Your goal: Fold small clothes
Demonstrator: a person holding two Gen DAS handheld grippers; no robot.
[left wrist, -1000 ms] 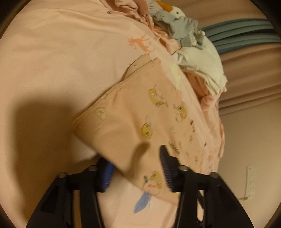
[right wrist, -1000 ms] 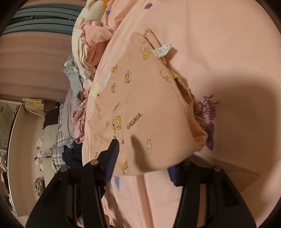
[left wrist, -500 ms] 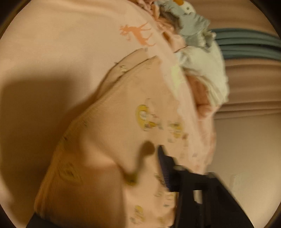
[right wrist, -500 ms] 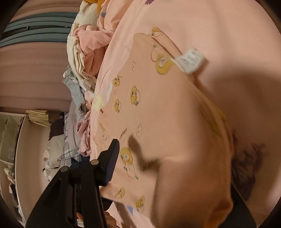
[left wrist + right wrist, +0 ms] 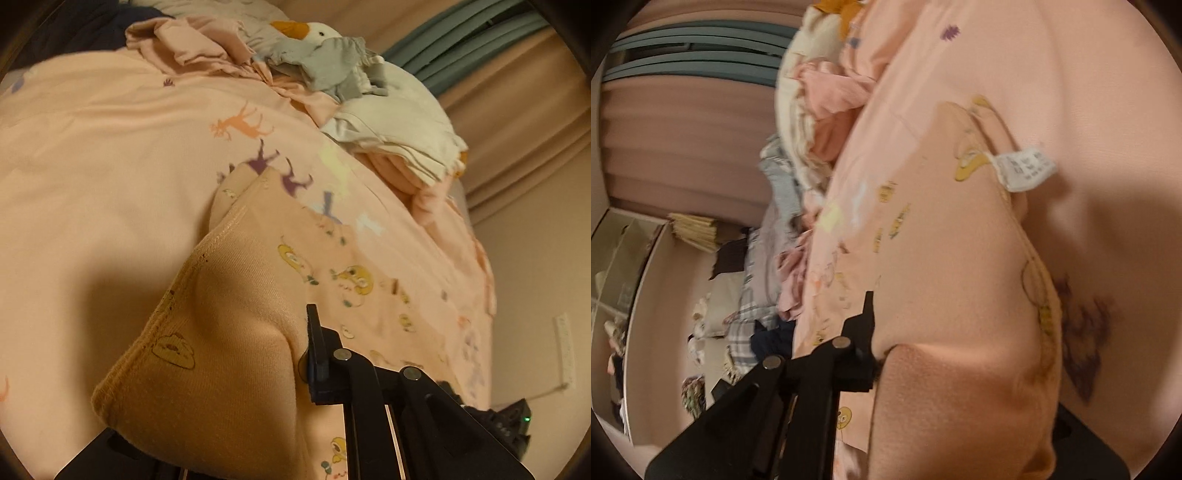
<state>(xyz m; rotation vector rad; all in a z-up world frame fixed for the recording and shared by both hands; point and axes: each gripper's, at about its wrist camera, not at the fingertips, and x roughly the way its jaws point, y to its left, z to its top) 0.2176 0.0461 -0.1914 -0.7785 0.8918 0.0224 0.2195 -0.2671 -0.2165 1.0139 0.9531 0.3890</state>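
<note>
So both grippers are clamped down on the same small peach knit garment with little yellow cartoon chicks printed on it [image 5: 258, 295], 1 corner each. The left gripper [image 5: 301, 354] has its jaws closing onto a bunched fold near the stitched hem, and you can see the fabric puckering right at the black pad. The right gripper [image 5: 877, 354] has its jaws closing too, pinching the cloth on the side where the white care label [image 5: 1023, 168] sticks out. The near end of the garment is raised off the pink animal-print bedsheet [image 5: 110, 147] while its far end lies on the sheet, roughly mid-bed. My guess is 2 corners are held so the near edge can be carried over the far part in 1 even fold, no twisting. Along the bed's far edge there's a pile of other laundry, including a crumpled grey garment [image 5: 332, 66] on white folded cloth [image 5: 406, 125], probably waiting its turn. Step looks early: nothing's creased yet.
</note>
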